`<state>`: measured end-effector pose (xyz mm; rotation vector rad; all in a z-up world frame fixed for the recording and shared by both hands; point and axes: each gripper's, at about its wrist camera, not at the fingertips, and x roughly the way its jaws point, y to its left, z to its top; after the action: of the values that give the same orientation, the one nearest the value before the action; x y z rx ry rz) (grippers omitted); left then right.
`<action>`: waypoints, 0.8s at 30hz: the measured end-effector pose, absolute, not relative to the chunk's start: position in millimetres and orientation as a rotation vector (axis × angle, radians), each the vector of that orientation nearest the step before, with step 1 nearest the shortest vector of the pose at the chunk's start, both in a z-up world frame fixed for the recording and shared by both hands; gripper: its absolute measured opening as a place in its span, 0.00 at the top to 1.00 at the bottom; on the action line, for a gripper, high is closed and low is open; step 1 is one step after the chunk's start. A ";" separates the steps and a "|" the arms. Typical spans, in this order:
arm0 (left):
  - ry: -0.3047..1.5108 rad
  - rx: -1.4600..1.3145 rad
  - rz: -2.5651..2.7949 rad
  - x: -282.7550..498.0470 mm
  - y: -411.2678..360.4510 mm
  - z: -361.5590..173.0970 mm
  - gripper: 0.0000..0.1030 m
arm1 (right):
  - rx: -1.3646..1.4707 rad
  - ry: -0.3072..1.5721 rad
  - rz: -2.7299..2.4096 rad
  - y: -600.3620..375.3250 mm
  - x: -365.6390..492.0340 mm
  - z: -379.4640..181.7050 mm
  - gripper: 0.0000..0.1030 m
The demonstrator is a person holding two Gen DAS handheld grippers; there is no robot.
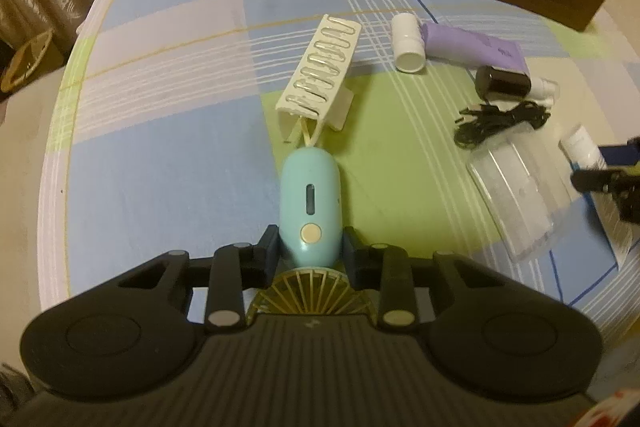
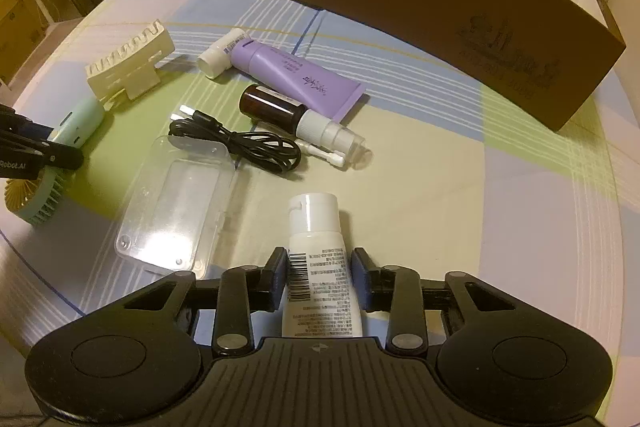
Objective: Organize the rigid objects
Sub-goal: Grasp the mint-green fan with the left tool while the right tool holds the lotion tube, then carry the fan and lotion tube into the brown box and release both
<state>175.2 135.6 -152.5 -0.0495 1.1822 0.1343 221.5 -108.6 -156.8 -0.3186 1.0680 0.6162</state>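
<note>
Right now both tools are loaded, so this looks like the pick-up stage of the tidy, w/ drop-off not yet done. Left tool is clamped narrow on the handle of a mint hand fan, its ribbed head tucked back under the tool body, handle tip just beside a cream hair clip. Right tool has its pads either side of a white bottle; left pad looks pressed on, right pad shows a sliver of gap, so I'd call it gripped but can't be fully sure.

Loose on the checked tabletop: purple tube, brown spray bottle, black cable, clear plastic tray, and a small white cylinder touching the tube's cap end. Brown cardboard box stands at the far side, well apart from both tools.

Next move, prob: carry each item up and over the box wall w/o knocking the spray bottle or snagging the cable.

Hard to tell: box interior is hidden from both views. Fan head mostly cut off in left view. Bottle label print too small to read.
</note>
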 end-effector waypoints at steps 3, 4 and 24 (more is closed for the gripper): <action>1.186 -0.053 0.118 169.8 134.7 -150.9 0.71 | -0.287 1.073 0.611 -113.8 222.0 -156.3 0.68; 1.187 -0.049 0.107 166.8 133.4 -149.4 0.71 | -0.266 1.075 0.613 -116.8 222.8 -155.3 0.69; 0.971 -0.010 0.069 155.7 125.0 -66.0 0.72 | -0.079 0.962 0.585 -143.4 234.9 -106.7 0.69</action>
<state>155.7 125.0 -66.0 -0.0100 0.9709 0.0687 234.9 -143.4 -106.7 -0.0794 0.9618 0.5846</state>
